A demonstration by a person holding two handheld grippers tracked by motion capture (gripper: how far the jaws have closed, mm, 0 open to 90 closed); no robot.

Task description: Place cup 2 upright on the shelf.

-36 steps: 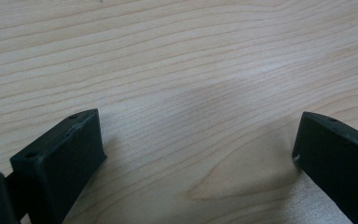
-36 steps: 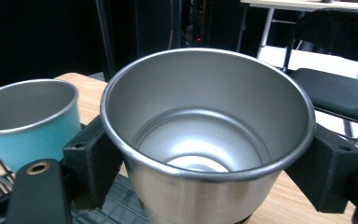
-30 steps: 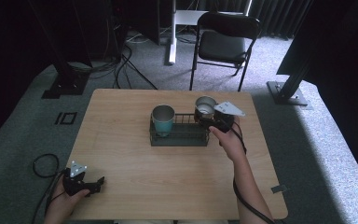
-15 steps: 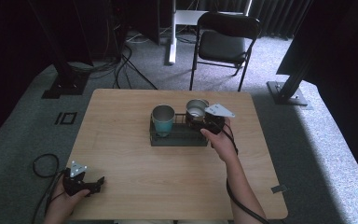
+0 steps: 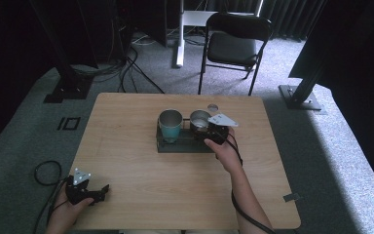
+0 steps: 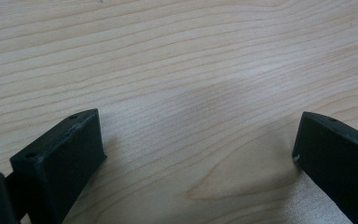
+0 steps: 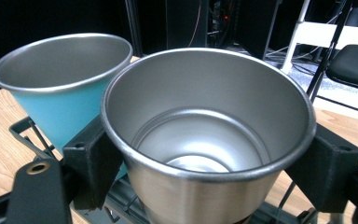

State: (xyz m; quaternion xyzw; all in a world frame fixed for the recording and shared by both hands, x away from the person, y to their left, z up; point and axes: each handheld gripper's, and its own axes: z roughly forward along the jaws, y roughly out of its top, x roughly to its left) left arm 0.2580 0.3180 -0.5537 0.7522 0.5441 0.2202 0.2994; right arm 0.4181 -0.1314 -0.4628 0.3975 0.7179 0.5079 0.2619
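A dark wire rack (image 5: 181, 145) sits mid-table in the high view. A teal metal cup (image 5: 170, 125) stands upright in its left part. Just right of it is a bare steel cup (image 5: 199, 119), with my right gripper (image 5: 208, 130) shut on it over the rack's right part. In the right gripper view the steel cup (image 7: 205, 140) is clamped between both black jaws, its rim close to the teal cup (image 7: 60, 88); whether it rests on the rack (image 7: 23, 130) I cannot tell. My left gripper (image 5: 100, 191) lies at the table's near left corner, open over bare wood (image 6: 196, 149).
The wooden table (image 5: 126, 146) has free room left and in front of the rack. A small round pale spot (image 5: 213, 107) lies behind the steel cup. A black folding chair (image 5: 236, 44), cables and stand legs are on the floor beyond the far edge.
My right gripper has carried the steel cup leftward and slightly nearer, bringing it beside the teal cup over the rack. The left gripper has stayed put.
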